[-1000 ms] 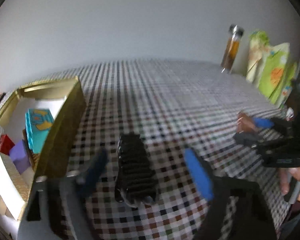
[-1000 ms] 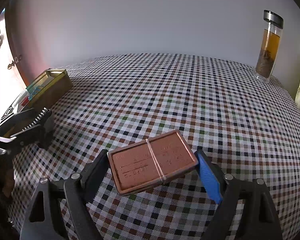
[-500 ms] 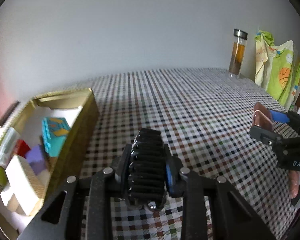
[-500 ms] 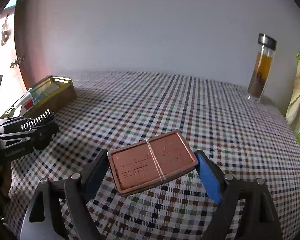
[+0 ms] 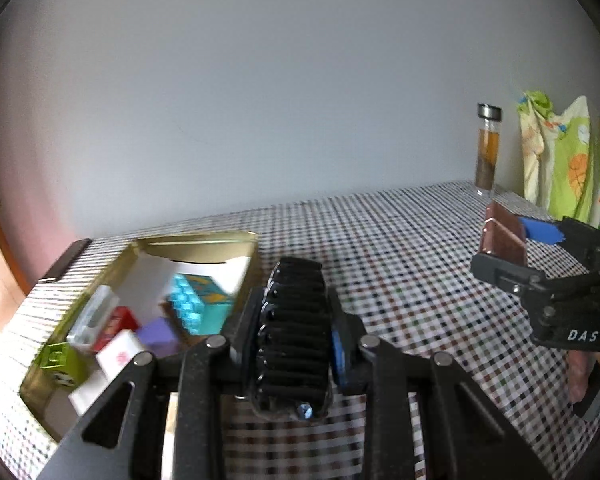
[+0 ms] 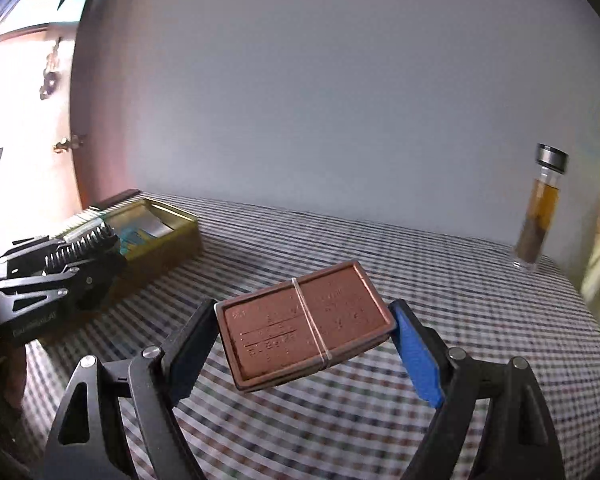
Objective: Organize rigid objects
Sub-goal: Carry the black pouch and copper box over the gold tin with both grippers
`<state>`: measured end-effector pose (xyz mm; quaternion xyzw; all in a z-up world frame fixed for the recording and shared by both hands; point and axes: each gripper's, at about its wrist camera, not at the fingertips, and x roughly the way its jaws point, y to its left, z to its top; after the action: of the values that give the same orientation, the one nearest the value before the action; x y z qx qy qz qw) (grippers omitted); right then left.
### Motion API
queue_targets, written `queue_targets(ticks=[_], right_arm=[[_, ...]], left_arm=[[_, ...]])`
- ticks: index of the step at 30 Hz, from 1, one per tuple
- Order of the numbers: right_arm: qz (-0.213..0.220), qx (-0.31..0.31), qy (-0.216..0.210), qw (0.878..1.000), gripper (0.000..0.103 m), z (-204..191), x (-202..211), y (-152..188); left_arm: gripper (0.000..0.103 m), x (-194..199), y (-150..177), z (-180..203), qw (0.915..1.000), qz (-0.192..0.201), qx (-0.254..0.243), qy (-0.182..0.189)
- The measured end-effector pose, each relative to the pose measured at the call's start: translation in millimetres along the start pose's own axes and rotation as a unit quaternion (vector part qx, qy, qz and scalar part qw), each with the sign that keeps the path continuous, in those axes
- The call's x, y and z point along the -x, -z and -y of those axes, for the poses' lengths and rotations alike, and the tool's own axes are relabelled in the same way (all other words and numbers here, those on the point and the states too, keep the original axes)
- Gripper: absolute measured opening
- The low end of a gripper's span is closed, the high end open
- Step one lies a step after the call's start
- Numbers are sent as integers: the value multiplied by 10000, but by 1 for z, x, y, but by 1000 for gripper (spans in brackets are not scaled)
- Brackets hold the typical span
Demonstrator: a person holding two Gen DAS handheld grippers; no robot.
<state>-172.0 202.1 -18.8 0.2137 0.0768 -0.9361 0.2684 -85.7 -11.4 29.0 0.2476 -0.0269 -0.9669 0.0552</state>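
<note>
My left gripper [image 5: 294, 320] is shut on a black ribbed clip [image 5: 296, 288] and holds it above the checked cloth, just right of an open gold tin box [image 5: 204, 238]. The box contains a teal block [image 5: 196, 304] and several other small blocks. My right gripper [image 6: 304, 320] is shut on a flat brown tin [image 6: 268, 328] with a rubber band around it, holding it level above the cloth. The left wrist view shows that tin [image 5: 500, 232] at the right. In the right wrist view, the left gripper [image 6: 80, 256] is by the gold box [image 6: 172, 240].
A tall glass bottle [image 5: 488, 152] of amber liquid stands at the table's far right corner against the wall. Green patterned fabric [image 5: 560, 168] hangs beside it. A dark slim object [image 5: 64, 260] lies behind the box. Checked cloth [image 6: 420, 264] covers the table.
The left gripper closed on the black clip and lifted it off the cloth. Both grippers rose and tipped upward. The right one kept its hold on the brown tin.
</note>
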Motion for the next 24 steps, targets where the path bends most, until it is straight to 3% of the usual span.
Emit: queue_targets(ticks=[11, 24], right_arm=[[43, 330, -720, 9968, 86, -86, -33, -62], [-209, 404, -1238, 9913, 86, -151, -73, -98]], left_arm=[[27, 14, 3, -86, 9965, -15, 605, -573], [27, 17, 15, -150, 9897, -63, 1138, -868]])
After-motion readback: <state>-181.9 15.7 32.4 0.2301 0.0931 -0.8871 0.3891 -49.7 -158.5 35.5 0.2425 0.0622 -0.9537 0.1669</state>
